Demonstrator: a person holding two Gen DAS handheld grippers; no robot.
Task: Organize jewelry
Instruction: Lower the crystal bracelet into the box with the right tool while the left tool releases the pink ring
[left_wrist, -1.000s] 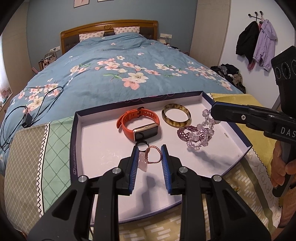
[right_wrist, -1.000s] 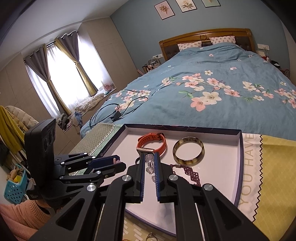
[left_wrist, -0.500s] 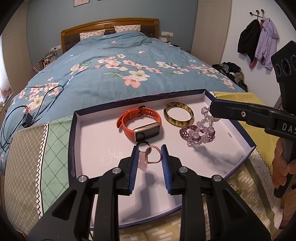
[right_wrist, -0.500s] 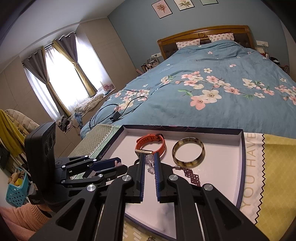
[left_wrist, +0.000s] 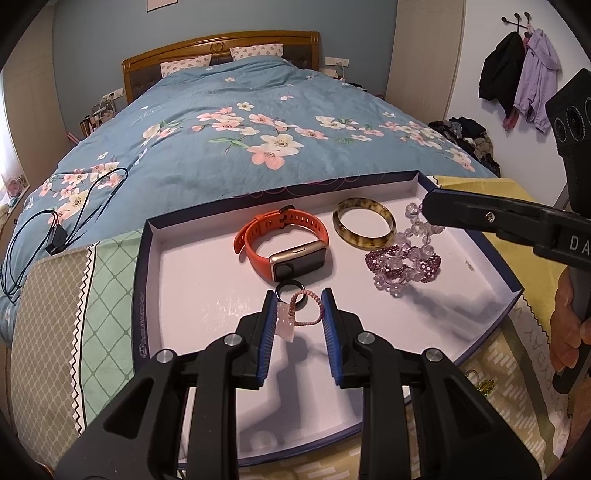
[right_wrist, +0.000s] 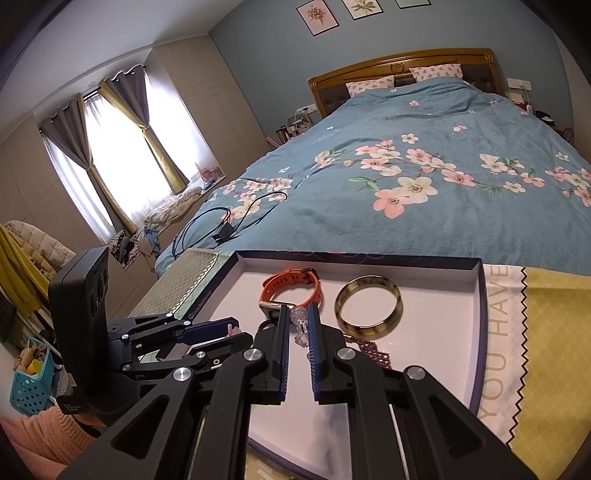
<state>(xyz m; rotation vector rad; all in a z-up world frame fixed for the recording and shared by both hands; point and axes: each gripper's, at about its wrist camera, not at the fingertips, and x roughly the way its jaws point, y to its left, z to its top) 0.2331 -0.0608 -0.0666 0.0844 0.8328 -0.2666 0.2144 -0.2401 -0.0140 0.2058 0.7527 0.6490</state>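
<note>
Nearest to us, our left gripper (left_wrist: 298, 314) hangs low over the near half of the shallow navy-rimmed white cardboard tray (left_wrist: 147, 280). Its blue pads stand apart, open around a thin pink braided cord bracelet with a pale pink stone charm (left_wrist: 295, 314). The charm lies against the left pad (left_wrist: 269, 325); we cannot tell whether the bracelet rests on the tray floor or hangs from that pad. A small black ring (left_wrist: 291, 291) lies just past it, touching the cord.

Toward the tray's right edge, our right gripper (right_wrist: 298, 325) is closed on a bracelet of large clear crystal beads (right_wrist: 300, 326). The left view shows the strand running from the jaw tips down to a heap lying over a purple beaded bracelet (left_wrist: 402, 262).

Farther in, an orange-strapped smartwatch with a gold case (left_wrist: 284, 245) sits mid-tray, and a tortoiseshell bangle (left_wrist: 364, 227) lies near the far right corner.

Compared with a second ago, the crystal heap has sunk from a hanging bunch to a flatter pile on the tray floor, and the right gripper has come slightly lower. We judge the crystal bracelet is being laid in its place, so release is the step in hand. The left gripper, the cord bracelet, the watch and the bangle have not moved.
</note>
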